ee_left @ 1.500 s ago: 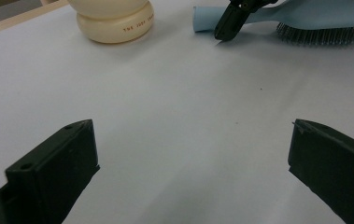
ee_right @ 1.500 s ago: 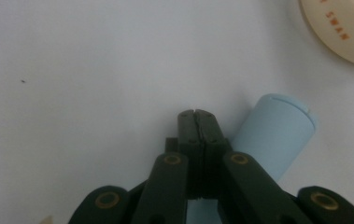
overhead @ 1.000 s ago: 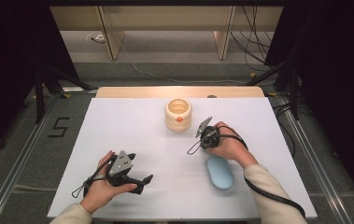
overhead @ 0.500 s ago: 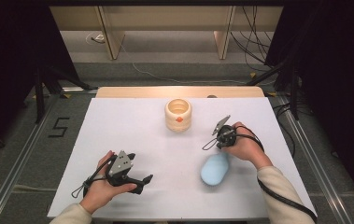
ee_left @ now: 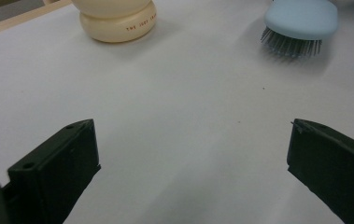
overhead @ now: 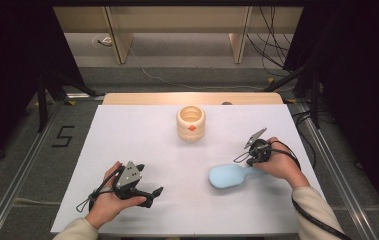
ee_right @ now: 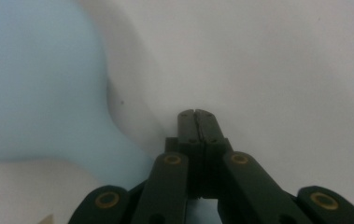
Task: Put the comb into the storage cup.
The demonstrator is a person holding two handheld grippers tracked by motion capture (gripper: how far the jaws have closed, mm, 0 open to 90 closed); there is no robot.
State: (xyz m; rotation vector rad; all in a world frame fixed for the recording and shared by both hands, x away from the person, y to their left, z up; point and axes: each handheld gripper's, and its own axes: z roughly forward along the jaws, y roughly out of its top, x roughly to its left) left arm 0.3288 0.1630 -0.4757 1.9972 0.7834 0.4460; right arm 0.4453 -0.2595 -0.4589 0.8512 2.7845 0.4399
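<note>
While the right gripper (overhead: 257,150) holds the handle of the pale blue hairbrush (overhead: 225,176), the brush has swung since a second ago: it then lay just below the hand with its head pointing toward the person, and now its head sits to the left of the claw, back up and bristles down on the white table (overhead: 142,140). In the right gripper view the jaws are pressed together, and the blue handle (ee_right: 132,165) runs in beside and under them, so I judge the claw clenched on that handle, though the contact itself is hidden. The hand has also drifted outward, away from the cream wooden pot (overhead: 191,122), which stands well ahead and to the left. That suggests the brush is being repositioned, not yet carried anywhere. The left gripper (overhead: 147,192) rests unmoved, jaws spread wide, brush head (ee_left: 300,21) far ahead to its right.
</note>
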